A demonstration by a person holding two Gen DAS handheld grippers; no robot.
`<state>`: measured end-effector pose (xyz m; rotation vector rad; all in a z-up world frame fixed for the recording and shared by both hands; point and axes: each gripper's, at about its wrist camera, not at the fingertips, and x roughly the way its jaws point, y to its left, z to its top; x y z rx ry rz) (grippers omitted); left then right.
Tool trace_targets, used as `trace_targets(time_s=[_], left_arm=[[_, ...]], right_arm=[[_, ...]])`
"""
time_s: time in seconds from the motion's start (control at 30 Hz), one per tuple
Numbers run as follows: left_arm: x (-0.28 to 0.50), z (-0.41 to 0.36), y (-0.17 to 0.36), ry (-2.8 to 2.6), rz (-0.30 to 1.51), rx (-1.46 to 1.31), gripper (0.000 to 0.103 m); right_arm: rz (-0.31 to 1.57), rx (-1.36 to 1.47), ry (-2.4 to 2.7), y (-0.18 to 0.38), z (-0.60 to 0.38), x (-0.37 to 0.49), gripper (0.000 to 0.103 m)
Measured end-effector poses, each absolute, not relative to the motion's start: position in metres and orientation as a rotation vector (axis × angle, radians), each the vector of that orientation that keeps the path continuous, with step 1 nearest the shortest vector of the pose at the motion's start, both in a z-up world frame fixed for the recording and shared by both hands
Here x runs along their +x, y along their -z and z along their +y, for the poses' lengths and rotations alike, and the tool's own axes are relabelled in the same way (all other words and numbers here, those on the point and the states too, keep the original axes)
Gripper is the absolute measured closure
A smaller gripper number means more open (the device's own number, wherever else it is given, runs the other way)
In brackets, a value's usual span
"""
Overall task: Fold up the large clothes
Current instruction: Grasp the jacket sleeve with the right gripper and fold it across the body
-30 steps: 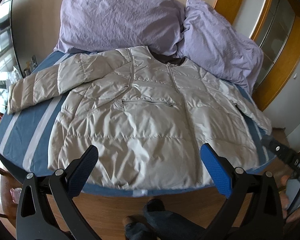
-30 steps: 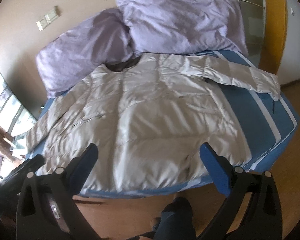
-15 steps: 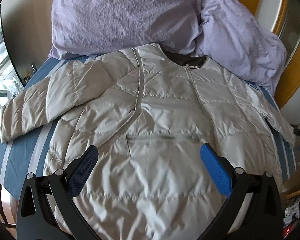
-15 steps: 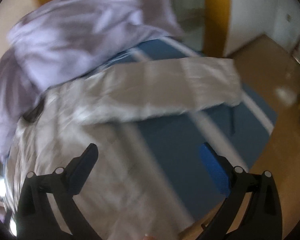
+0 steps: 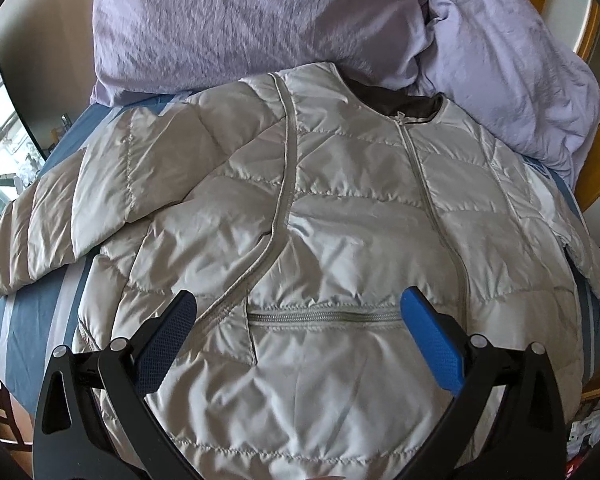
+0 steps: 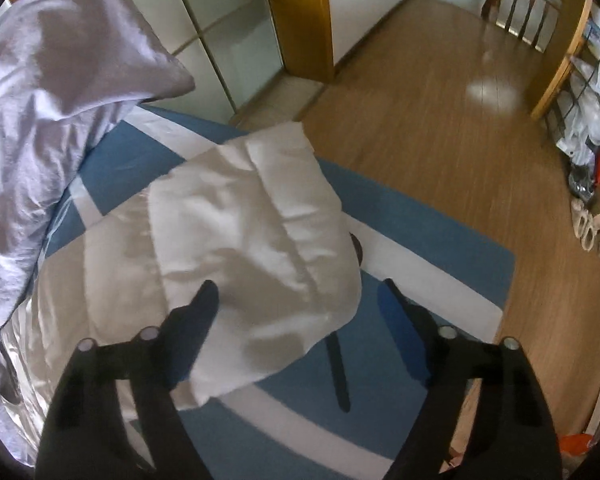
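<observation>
Both claws spread wide, right claw (image 6: 296, 312) over the jacket (image 5: 320, 240) cuff (image 6: 260, 240); puffy, slippery, light — pinch the cuff.

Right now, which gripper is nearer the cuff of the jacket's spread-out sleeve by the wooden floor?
Right. The right gripper hangs open just over that sleeve cuff; the left gripper hangs open above the jacket's chest pocket.

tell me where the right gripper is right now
In the right wrist view the right gripper is open over the jacket sleeve, near the bed's floor-side edge.
</observation>
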<state>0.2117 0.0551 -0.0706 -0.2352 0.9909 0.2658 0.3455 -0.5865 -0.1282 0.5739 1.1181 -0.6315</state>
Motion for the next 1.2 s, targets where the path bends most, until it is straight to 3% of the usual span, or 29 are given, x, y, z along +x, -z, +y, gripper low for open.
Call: trace_targets(time_s=[0.2, 0.4, 0.5, 0.83, 1.2], left_arm=[[0.219, 0.060, 0.075, -0.277, 1.007, -0.246, 0.001], [0.221, 0.063, 0.077, -0.264, 1.012, -0.260, 0.001], [0.220, 0.064, 0.076, -0.264, 1.008, -0.263, 0.001], [0.212, 0.073, 0.068, -0.288, 0.973, -0.278, 0.001], [0.195, 0.093, 0.059, -0.334, 0.937, -0.315, 0.001]], right_arm=[[1.127, 0.610, 0.608, 0.142, -0.591, 0.341, 0.045], [1.107, 0.568, 0.587, 0.139, -0.577, 0.344, 0.079], [1.072, 0.530, 0.583, 0.127, -0.569, 0.347, 0.087], [0.909, 0.362, 0.362, 0.056, -0.491, 0.386, 0.089], [0.923, 0.220, -0.097, 0.032, -0.301, 0.438, 0.090]])
